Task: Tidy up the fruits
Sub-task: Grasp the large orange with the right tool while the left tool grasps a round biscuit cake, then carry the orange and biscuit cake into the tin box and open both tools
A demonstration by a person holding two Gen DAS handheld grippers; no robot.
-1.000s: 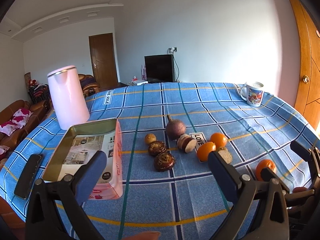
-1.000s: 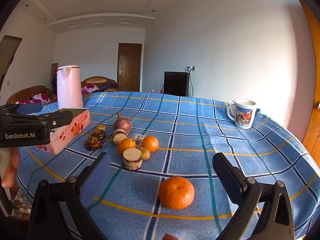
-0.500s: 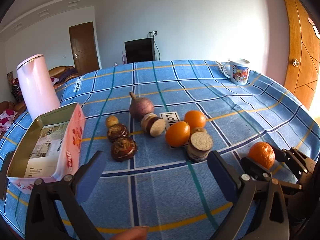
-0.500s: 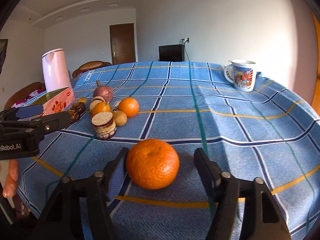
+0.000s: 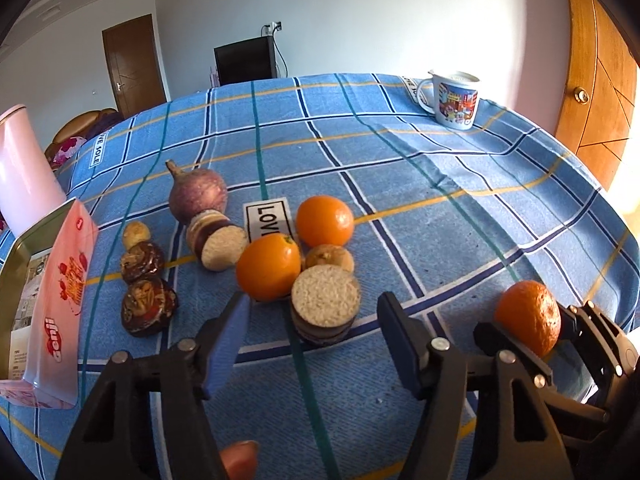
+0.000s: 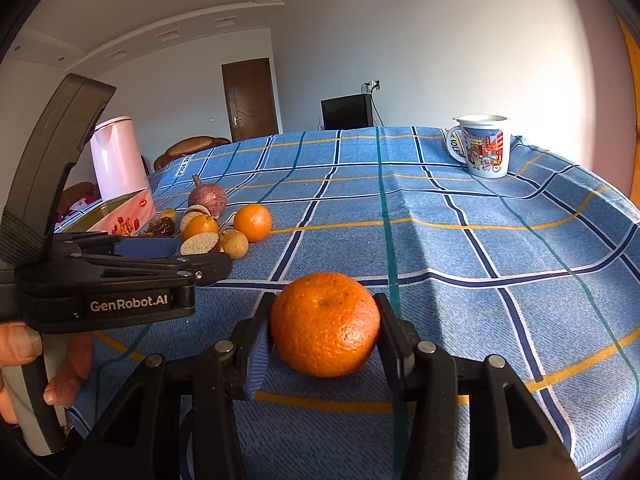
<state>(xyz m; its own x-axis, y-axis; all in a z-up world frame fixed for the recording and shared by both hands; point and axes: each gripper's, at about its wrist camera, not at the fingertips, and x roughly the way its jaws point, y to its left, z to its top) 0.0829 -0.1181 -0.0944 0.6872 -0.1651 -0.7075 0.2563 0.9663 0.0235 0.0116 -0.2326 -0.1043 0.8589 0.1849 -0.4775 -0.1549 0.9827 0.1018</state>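
My right gripper (image 6: 324, 336) is shut on a rough-skinned tangerine (image 6: 325, 323), which also shows in the left wrist view (image 5: 528, 317). My left gripper (image 5: 314, 330) is open around a round sandwich biscuit stack (image 5: 325, 304), its fingers on either side and apart from it. Behind it lie two smooth oranges (image 5: 268, 266) (image 5: 325, 221), a small brown fruit (image 5: 330, 257), a purple bulb (image 5: 198, 196), a second biscuit stack (image 5: 218, 238), two dark cakes (image 5: 148, 306) and a small tan ball (image 5: 136, 234).
A blue checked cloth (image 5: 440, 184) covers the round table. An open pink tin (image 5: 52, 304) stands at the left, a pink kettle (image 5: 20, 172) behind it. A printed mug (image 5: 456, 98) stands at the far right. The left gripper body (image 6: 108, 280) crosses the right wrist view.
My right gripper has closed on the tangerine. My left gripper has moved forward and lower, and its fingers have narrowed around the front biscuit stack.
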